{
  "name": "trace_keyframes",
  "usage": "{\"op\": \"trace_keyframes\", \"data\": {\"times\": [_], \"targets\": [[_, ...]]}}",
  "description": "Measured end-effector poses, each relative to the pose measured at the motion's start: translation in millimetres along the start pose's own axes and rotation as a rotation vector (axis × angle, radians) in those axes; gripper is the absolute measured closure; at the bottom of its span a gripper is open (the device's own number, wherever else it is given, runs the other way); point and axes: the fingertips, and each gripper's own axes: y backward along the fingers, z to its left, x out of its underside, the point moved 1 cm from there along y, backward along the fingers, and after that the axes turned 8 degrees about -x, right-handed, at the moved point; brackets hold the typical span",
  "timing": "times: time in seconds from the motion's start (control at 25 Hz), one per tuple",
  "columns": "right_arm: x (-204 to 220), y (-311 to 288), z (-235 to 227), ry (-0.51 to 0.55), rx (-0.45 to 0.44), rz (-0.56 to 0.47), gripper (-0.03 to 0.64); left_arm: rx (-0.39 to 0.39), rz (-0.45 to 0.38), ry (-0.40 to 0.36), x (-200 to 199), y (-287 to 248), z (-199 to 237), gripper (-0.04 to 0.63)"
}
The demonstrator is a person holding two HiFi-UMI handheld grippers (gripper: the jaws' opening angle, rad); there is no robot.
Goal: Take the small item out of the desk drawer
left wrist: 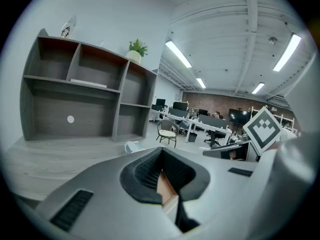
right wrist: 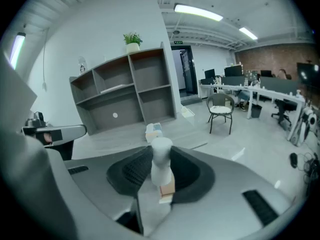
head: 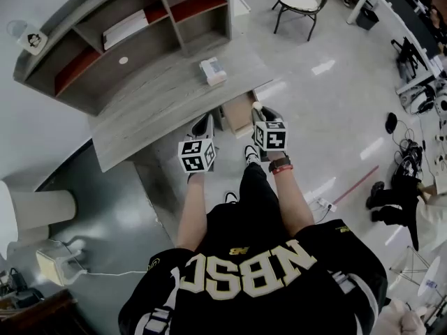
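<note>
A small white item with a rounded cap (right wrist: 161, 160) stands upright between the pads of my right gripper (right wrist: 161, 156), which is shut on it. In the head view the right gripper (head: 260, 109) is held in the air before the front edge of the grey desk (head: 160, 103). The left gripper (head: 207, 121) hangs beside it at the same height. Its jaws meet at the tips with nothing in them (left wrist: 162, 156). A tan drawer (head: 239, 114) shows under the desk's right end, just below both grippers.
A grey shelf unit (head: 126, 33) stands at the back of the desk, and a small box (head: 213, 70) lies on the desktop. A chair (head: 299, 2) stands on the floor to the right. Cables and a power strip (head: 325, 204) lie near the person's feet.
</note>
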Motion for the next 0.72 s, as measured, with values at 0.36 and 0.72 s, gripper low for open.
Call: {"op": "trace_keyframes", "data": {"times": [0.36, 0.72], "targets": [[-65.8, 40.9, 27.3, 0.066, -0.002, -0.181, 0.498, -0.022, -0.117, -0.07, -49.9, 26.1, 4.5, 0.588], [-118.9, 81.8, 66.7, 0.195, -0.016, -0.34, 0.497, -0.042, -0.258, -0.141, -103.9, 56.3, 3.9, 0.588]]}}
